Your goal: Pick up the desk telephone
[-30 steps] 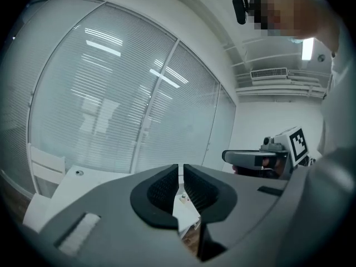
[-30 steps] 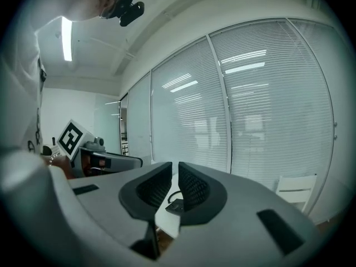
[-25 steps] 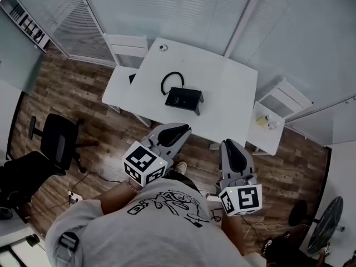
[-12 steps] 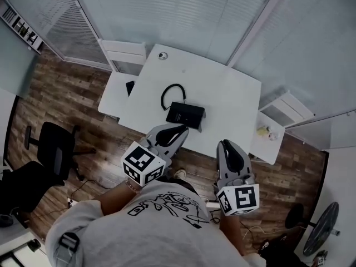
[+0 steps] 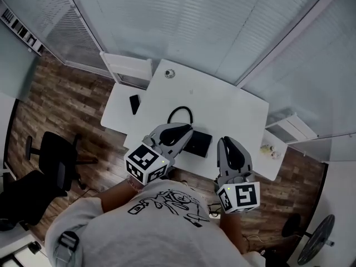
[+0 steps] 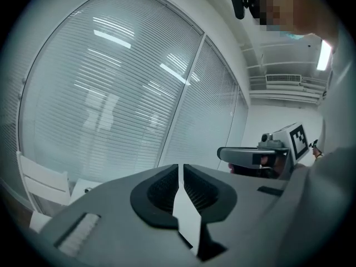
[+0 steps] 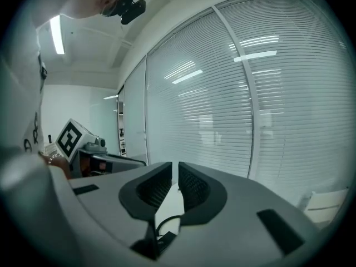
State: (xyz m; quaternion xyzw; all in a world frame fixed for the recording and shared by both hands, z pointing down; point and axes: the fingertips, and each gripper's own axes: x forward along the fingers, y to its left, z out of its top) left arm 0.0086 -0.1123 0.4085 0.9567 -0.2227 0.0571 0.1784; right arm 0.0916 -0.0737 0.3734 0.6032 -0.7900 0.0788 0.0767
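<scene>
Black flat desk telephone [image 5: 198, 143] w/ looped cord [image 5: 181, 114] sat near front edge of white table [image 5: 228, 113]. L gripper [image 5: 185, 130] & R gripper [image 5: 227, 144] were both closed, empty, approx. over that edge. Risk: unopened jaws could shove phone or snag cord.

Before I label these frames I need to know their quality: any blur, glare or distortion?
Head view: sharp, evenly lit, lines bowed by the wide lens; the left tool covers part of the black desk telephone. Left gripper view: fisheye, dark corners, lamp reflections streak the white slatted blinds. Right gripper view: likewise.
</scene>
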